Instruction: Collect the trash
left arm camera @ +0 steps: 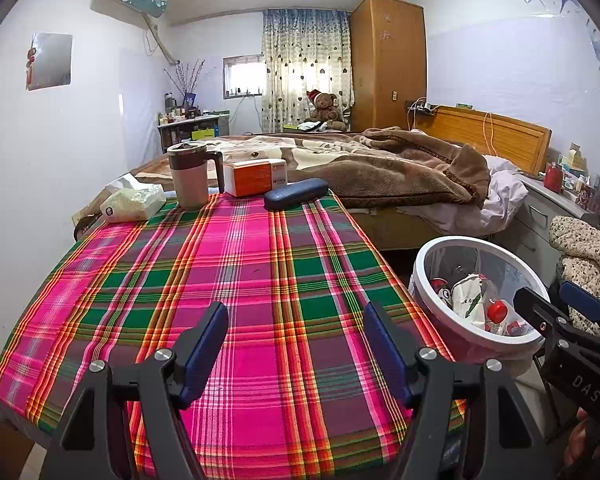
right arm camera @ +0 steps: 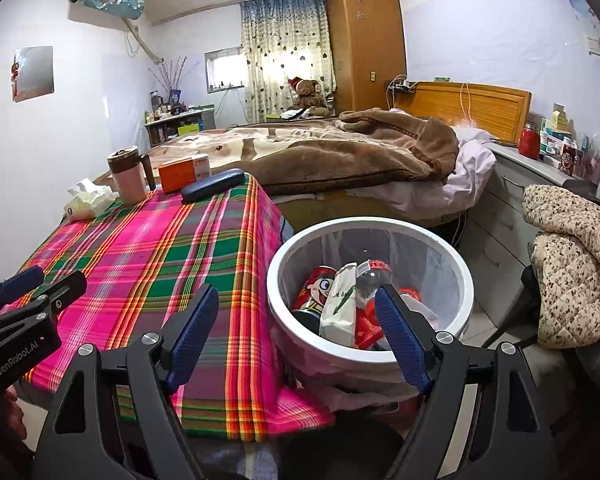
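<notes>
Beside the plaid table [right arm camera: 148,248], trash bin [right arm camera: 370,229] stands upright, mouth up; both grippers' jaws apart, empty.

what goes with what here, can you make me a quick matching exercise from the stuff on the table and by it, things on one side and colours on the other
Things:
1. mug
2. box
3. glasses case
4. trash bin

Colours:
a. orange and white
b. white rim, clear liner
c. pale pink with a brown lid
d. dark blue

Pairs: 1-c, 2-a, 3-d, 4-b
</notes>
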Demonstrator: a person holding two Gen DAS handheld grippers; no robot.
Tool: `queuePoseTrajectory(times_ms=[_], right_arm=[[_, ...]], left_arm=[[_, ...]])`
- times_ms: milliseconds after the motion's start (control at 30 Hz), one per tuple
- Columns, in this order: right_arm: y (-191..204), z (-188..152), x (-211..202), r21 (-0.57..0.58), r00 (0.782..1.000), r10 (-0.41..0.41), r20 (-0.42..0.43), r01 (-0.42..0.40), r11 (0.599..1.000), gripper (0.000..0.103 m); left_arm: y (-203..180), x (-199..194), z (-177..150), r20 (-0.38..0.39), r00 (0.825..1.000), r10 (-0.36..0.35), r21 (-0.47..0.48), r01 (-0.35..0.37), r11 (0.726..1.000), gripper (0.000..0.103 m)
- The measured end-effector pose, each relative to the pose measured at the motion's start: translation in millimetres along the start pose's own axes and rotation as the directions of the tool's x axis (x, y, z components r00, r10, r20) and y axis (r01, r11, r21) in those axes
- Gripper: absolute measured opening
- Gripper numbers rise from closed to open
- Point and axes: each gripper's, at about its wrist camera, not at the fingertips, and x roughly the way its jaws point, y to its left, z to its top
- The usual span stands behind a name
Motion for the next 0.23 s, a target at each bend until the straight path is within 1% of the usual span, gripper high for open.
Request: queuePoseTrajectory(times_ms=[233], right_arm=[[0.6,-1.0,-0.6,0.0,1.0,-0.002,-0.002,0.002,1.0,0.082]], left_arm=[[-1.0,-0.1,-0.7,0.0,1.0,-0.002,0.006,0.002,1.0,0.07]])
